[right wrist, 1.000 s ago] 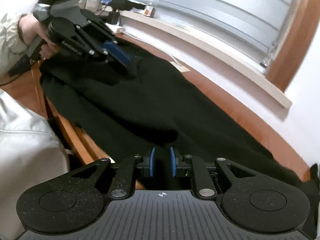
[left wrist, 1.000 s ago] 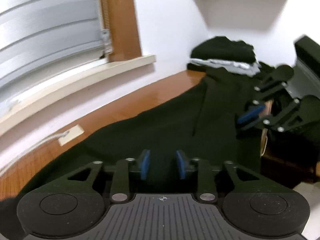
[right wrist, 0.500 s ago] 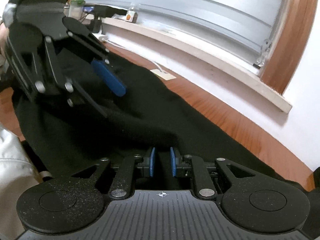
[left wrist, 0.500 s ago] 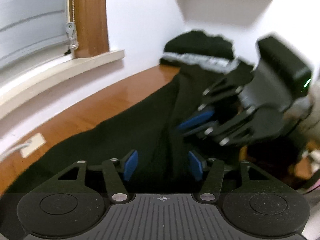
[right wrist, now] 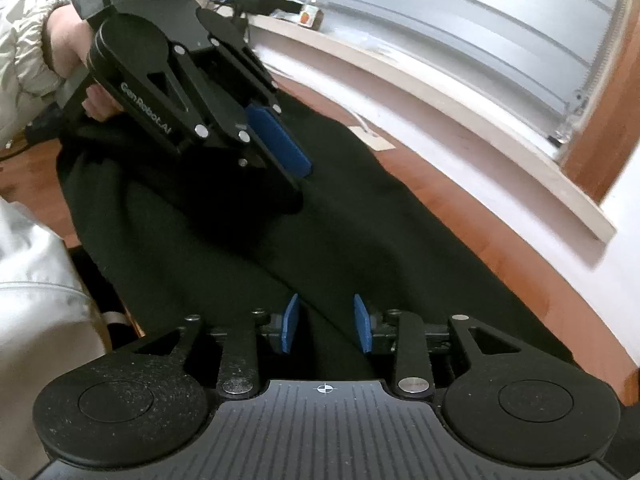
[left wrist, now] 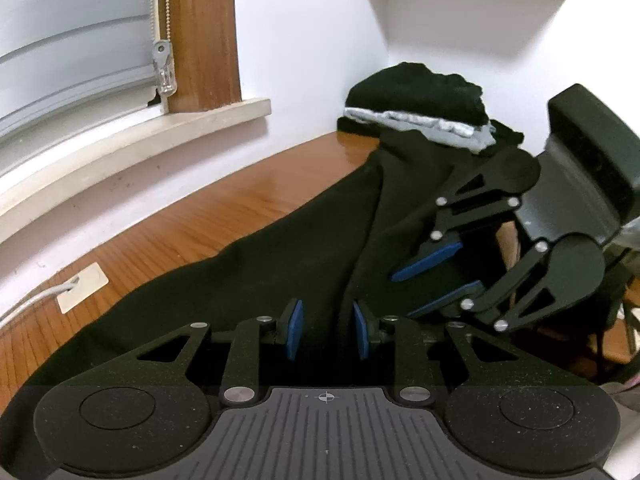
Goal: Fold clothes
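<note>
Since earlier frame: left gripper [left wrist: 327, 334] jaws closing from wider gape, right gripper [right wrist: 327, 323] jaws opening; grippers drawn close together. Both now part-open, black garment [left wrist: 256, 280] fold between pads, pads not pressing. Garment spread along wooden counter [left wrist: 224, 216], folded stack [left wrist: 416, 108] far right. Advice: pinch one layer only, lift both edges evenly, keep crease straight.

White wall [left wrist: 312, 40], shuttered window [right wrist: 460, 20]
</note>
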### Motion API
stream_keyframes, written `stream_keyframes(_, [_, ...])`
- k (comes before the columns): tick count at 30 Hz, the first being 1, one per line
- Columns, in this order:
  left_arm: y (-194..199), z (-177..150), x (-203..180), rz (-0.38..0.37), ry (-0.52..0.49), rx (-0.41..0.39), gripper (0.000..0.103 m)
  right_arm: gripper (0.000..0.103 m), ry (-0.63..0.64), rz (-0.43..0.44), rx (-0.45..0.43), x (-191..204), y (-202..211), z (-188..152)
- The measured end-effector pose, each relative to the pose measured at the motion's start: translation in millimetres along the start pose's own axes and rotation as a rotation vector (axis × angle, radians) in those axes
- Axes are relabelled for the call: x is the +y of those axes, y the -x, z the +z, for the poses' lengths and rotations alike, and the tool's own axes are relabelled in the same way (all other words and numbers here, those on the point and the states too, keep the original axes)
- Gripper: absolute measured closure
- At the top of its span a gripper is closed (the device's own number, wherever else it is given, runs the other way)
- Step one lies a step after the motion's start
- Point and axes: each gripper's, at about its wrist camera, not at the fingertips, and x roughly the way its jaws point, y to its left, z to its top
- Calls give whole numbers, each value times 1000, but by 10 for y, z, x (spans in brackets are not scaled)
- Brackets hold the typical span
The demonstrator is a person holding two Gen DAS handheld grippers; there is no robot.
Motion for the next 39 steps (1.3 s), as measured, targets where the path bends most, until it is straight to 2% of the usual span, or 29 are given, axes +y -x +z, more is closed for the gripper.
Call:
stream_keyframes(1, [8,-1,14,-5,6,-1,72,72,0,3,1,-4,-14,14])
stream_keyframes(3, [35,-6,48,-13,18,-5,72,101,2,1,7,-8,-34,41])
stream_keyframes(4, [53,-8,69,-13,26,-9,72,102,5,4,11,-9,-23,49])
stream_keyframes(9, [178,-14,256,-28,95,-48,72,102,-1,3,-11,-27,263,105])
stream_keyframes(12, [235,-3,342,36,97,-61,72,102,14,-2,-22,3,487,144])
stream_keyframes(15, [242,-3,415,52,102,-55,72,102,17,13,4,60,566,150])
stream_keyframes(18, [203,-29,419,115,59,-34,72,102,29,48,36,177,670,118])
stream_keyframes(20, [169,-51,415,162,26,-19,64,102,35,68,61,259,715,84])
stream_keyframes(21, [140,-67,416,185,9,-12,61,102,46,69,71,303,722,57])
stream_keyframes(24, [28,-154,439,246,-33,25,60,102,40,83,90,343,709,-26])
stream_keyframes(28, [-15,-267,577,259,-2,50,58,94,29,77,61,322,705,-16])
stream_keyframes(29, [8,-282,597,265,3,50,58,93,31,80,49,338,696,11])
stream_keyframes(33, [154,-329,621,285,-8,47,43,88,43,113,13,414,571,103])
stream_keyframes(39, [412,-497,781,367,-19,70,42,87,75,201,-13,621,248,224])
